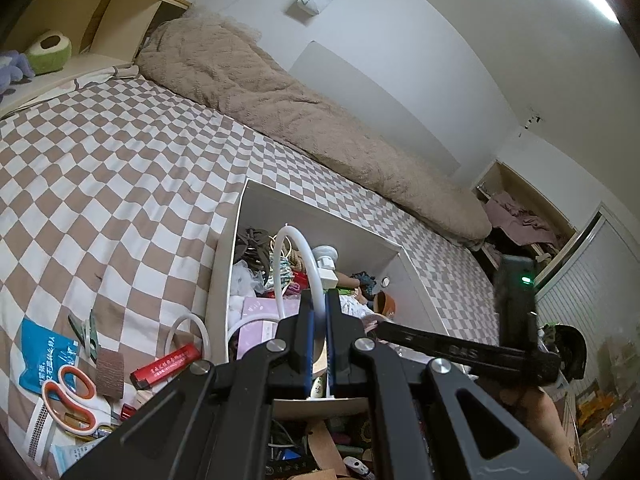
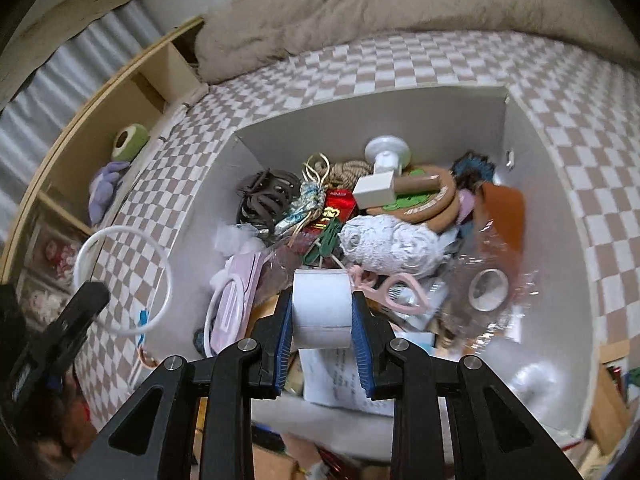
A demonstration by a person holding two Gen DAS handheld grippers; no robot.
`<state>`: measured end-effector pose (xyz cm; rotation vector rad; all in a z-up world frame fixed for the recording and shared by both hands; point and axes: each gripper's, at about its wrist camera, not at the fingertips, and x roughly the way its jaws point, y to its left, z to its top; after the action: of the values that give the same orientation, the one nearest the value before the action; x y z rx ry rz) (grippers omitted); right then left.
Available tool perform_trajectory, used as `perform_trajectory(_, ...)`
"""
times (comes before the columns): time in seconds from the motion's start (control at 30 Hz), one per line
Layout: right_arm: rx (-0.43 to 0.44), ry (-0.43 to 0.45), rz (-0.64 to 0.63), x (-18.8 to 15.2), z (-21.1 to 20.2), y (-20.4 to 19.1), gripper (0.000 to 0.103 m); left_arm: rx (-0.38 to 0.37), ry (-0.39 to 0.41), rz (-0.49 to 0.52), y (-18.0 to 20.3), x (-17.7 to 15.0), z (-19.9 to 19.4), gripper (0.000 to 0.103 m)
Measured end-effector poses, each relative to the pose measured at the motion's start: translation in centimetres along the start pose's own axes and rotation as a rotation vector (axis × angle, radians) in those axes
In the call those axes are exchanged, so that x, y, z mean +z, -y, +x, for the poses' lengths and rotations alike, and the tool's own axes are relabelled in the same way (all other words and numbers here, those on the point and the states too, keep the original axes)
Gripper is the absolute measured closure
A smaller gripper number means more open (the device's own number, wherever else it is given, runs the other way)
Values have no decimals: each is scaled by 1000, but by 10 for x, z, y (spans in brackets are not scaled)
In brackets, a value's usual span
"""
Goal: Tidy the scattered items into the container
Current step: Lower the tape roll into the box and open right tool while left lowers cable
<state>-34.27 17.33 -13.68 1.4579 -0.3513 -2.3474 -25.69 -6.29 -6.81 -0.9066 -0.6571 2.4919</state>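
My bed (image 1: 132,168), spread with a brown-and-white checkered sheet, carries the white box (image 1: 224,280), a rumpled beige blanket (image 1: 280,92) along the wall, and beside the box orange-handled scissors (image 1: 70,394), a red lighter (image 1: 166,366) and a blue packet (image 1: 40,356).

Left wrist view: the camera sits behind the left gripper (image 1: 319,320) and looks low and obliquely along the bed (image 1: 120,168), across the near corner of the white box (image 1: 224,280) toward the wall and the beige quilt (image 1: 280,92). Right wrist view: the camera sits behind the right gripper (image 2: 322,312), close above the box (image 2: 400,116), tilted steeply down into its contents. Shared field: the box interior, the checked bed cover, the quilt, and the headboard shelf (image 2: 132,96) with its green toy (image 1: 50,52). Each view also catches the other gripper at its edge.
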Motion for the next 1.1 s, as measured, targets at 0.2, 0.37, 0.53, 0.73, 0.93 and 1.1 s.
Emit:
perform_trajectory(0.2,73,-49,129,4,24,14,75,9,-4,7,-2,2,1,97)
perform_trajectory(0.37,48,-84,109,5,30,13,75,49,-20,44,1,1,4,97)
perform_trajectory(0.53,-21,-70,53,0,18,8,36,93,-54,96,7,-4,12,97)
perform_trajectory(0.73,47,21,60,-6,-21,10,32,142,-84,156,17,-13,23,97)
perform_trajectory(0.93,76,124,26,-30,-58,12,31,233,-111,234,25,-21,34,97)
perform_trajectory(1.1,140,214,69,-59,-83,31,31,376,-125,310,25,-27,42,97)
